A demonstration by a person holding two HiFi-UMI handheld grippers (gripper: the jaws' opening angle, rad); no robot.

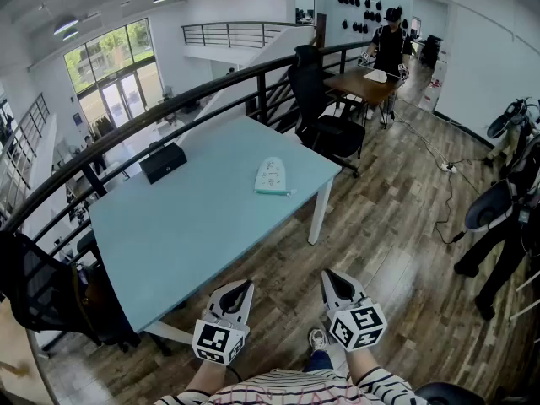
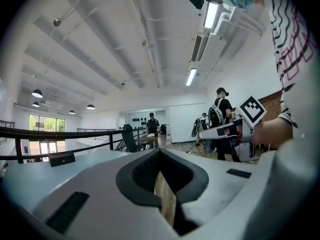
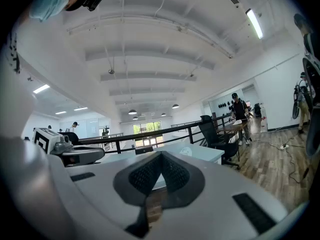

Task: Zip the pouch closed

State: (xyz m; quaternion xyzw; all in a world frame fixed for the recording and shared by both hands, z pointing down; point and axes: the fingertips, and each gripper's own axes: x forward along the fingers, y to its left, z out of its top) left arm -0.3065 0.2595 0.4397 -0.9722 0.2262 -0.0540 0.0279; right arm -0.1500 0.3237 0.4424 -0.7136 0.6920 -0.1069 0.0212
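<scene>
Looking steeply down on a pale blue table (image 1: 194, 226) filling the left and middle of the head view, with a black railing (image 1: 126, 129) curving behind it from lower left to upper middle. Noting a black box (image 1: 163, 161) lying near the table's far left edge. Holding the left gripper (image 1: 243, 287) low in the frame, left of centre, over the wooden floor (image 1: 396, 226) near the table's front edge, its marker cube (image 1: 218, 341) facing the camera. Pressing its two jaws together on nothing: in the left gripper view, tips meeting, with only floor showing through the slit behind them. Finding the pouch (image 1: 272, 176) a little further right, lying flat on the tabletop near the table's right end, pale with a teal strip along its near edge, well apart from both grippers; being too small here to tell whether the zip is done up. Spotting a grey shoe (image 1: 318, 338) at the bottom, between the two grippers. Holding the right gripper (image 1: 332, 277) just right of the left one, also over the floor, jaws lying flat against each other in the right gripper view and gripping nothing. Passing on to a black office chair (image 1: 325, 112) right of the table's far corner, a wooden desk (image 1: 364, 83) behind it, and a person (image 1: 390, 45) in dark clothes standing at the upper right.
</scene>
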